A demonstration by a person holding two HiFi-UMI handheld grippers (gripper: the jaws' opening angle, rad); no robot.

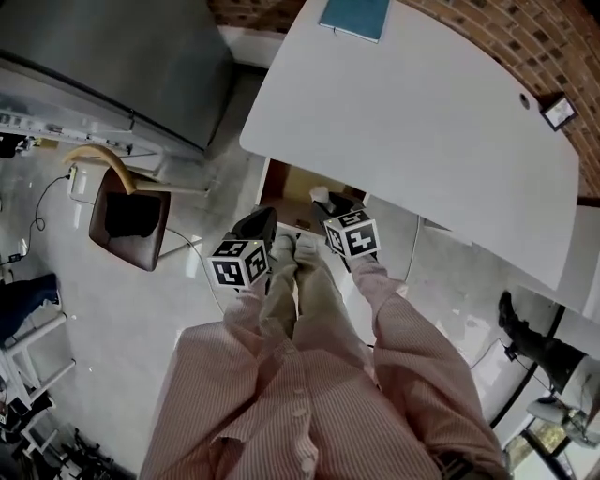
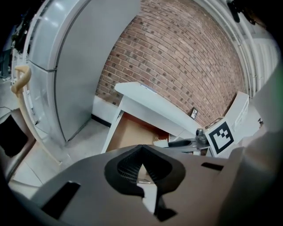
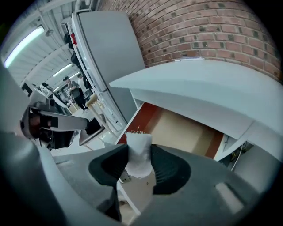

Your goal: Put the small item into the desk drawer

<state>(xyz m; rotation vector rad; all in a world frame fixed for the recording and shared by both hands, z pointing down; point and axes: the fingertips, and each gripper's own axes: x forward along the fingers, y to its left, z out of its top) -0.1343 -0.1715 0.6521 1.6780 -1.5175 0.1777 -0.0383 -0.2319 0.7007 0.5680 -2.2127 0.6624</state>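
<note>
Far to my left a brown chair stands on the pale floor beside a tall grey cabinet. Next comes my left tongs, held low in front of my knees with the marker cube just behind the jaws. In the left gripper view the left tongs are closed tip to tip with nothing between them, and they point toward the drawer. The drawer is pulled out from under the white desk, and its brown wooden inside is open to view. Just right of the left tongs, my right tongs reach over the drawer's open mouth. They are clamped on the small white item, which sticks out past the jaw tips. In the right gripper view the item sits upright between the two dark pads of the right tongs, with frayed threads at its top. There it shows against the drawer's near left corner. Further right the desk top spreads wide, with a teal book at its far edge. A small black-framed object sits near its right end, and I cannot tell what it is. The brick wall is behind the desk.
</note>
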